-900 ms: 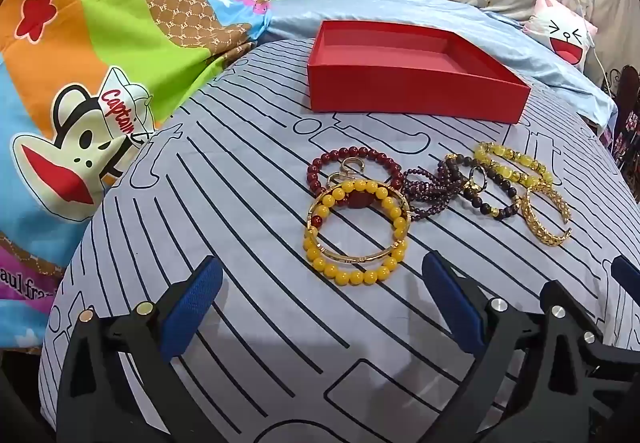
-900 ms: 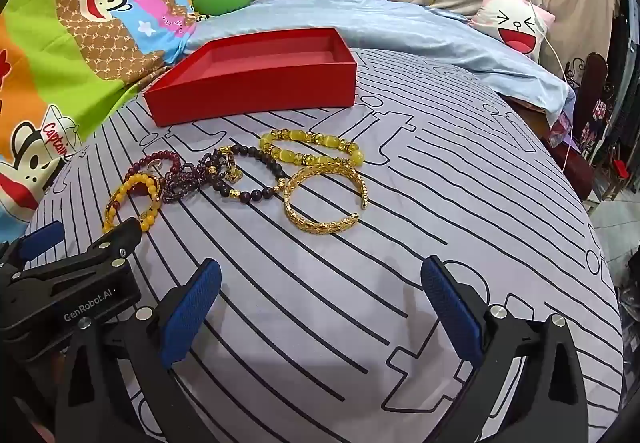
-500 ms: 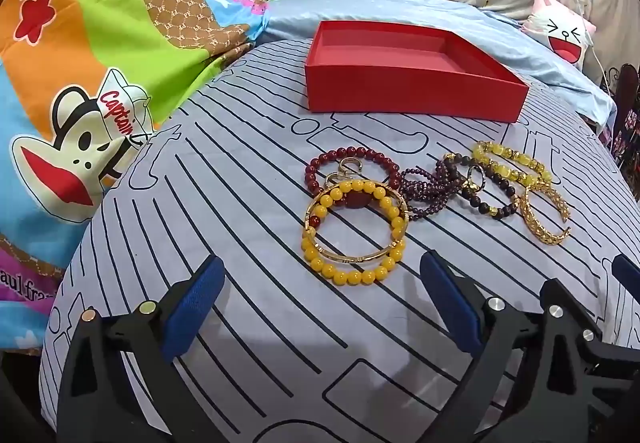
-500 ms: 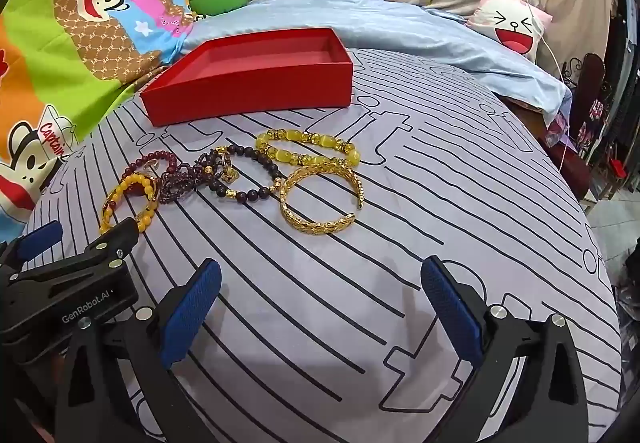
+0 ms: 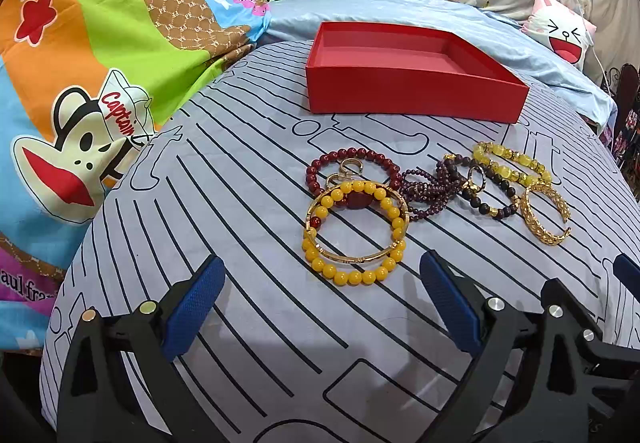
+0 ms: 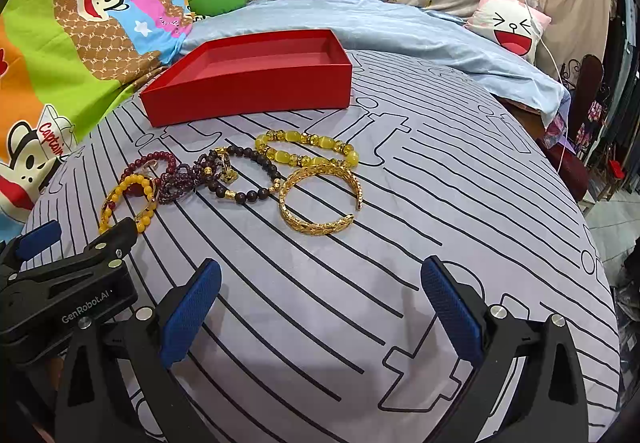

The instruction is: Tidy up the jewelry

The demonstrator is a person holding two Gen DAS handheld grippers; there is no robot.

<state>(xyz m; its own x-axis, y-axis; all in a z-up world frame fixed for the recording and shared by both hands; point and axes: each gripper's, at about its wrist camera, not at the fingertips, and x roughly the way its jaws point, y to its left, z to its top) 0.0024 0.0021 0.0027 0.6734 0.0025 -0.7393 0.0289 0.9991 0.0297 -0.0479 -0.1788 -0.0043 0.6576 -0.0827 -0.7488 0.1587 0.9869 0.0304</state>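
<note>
Both grippers tilt downward over the striped bed sheet [image 6: 400, 203], side by side. The left gripper [image 5: 320, 307] and right gripper [image 6: 320, 307] are spread wide, holding nothing. Bare sheet lies between their fingers and to the right. The bracelets [image 5: 432, 199] lie in a row just beyond, near the red box [image 5: 412, 95], which sits empty farther back.

My bed [image 6: 400, 283] has a gray sheet with black lines. A red box [image 6: 248, 83] sits on it, open on top. Near the box lie my bracelets [image 6: 224, 179] in a row. A gold cuff [image 6: 320, 199] lies at the right end.
</note>
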